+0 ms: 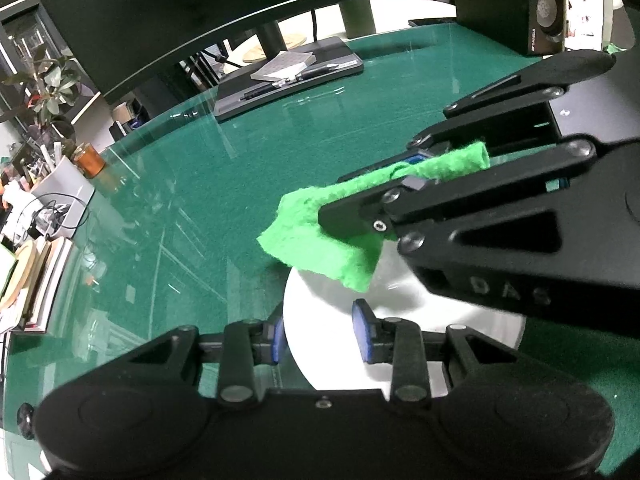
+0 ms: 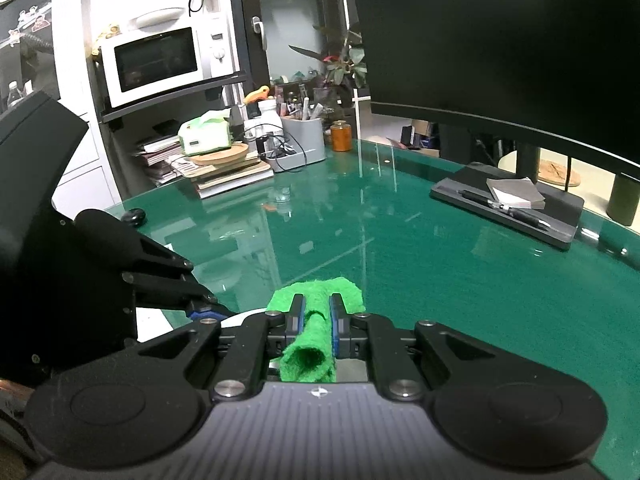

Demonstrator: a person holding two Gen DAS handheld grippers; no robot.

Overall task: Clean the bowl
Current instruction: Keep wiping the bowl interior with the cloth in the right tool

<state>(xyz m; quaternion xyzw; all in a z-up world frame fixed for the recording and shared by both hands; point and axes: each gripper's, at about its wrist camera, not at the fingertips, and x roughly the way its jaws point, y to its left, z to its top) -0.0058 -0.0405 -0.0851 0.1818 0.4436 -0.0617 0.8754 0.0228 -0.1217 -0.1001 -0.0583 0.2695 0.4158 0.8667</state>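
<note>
A white bowl [image 1: 472,320] sits on the green glass-topped table [image 1: 224,184]. My left gripper [image 1: 320,336] straddles its near left rim, one blue pad outside the wall and one inside, shut on the bowl. From the right, my right gripper [image 1: 340,200] reaches over the bowl, shut on a folded green cloth [image 1: 320,240] whose free end hangs just above the inside. In the right wrist view the cloth [image 2: 316,292] sticks out past the right gripper [image 2: 316,304]. The left gripper [image 2: 208,312] is at the left, and only a sliver of the bowl [image 2: 240,317] shows.
A grey tray [image 1: 288,76] with pens and a notepad lies at the back under a large dark monitor [image 1: 200,20]. A speaker [image 1: 544,4] and phone stand at the back right. Books [image 2: 224,176], a tissue box, a pen holder and a black mouse [image 2: 134,216] crowd the table's left end.
</note>
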